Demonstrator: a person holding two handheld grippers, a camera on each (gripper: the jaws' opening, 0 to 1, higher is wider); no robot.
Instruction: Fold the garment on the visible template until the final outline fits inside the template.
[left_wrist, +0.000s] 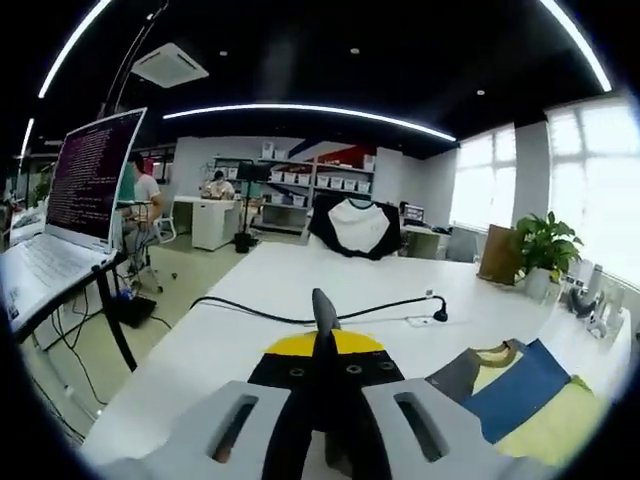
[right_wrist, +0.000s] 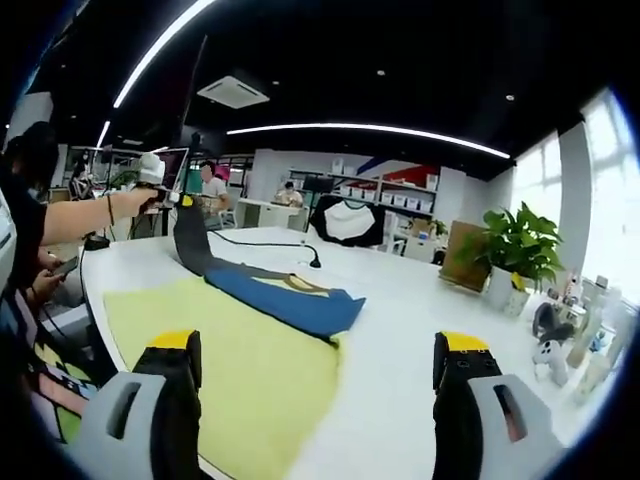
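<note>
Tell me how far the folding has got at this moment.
Early stage. Done: the garment lies spread on the white table. In hand: the left gripper lifts the dark grey sleeve off the table, while the right gripper hovers open over the yellow-green body. Left: every fold; no compact outline shows, and I cannot make out a template.

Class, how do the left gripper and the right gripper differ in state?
The left gripper is shut on the garment's dark grey sleeve; the right gripper stands wide open, empty. The left gripper holds the sleeve lifted; the right gripper hovers over the yellow-green body. Both have yellow-tipped black jaws.
</note>
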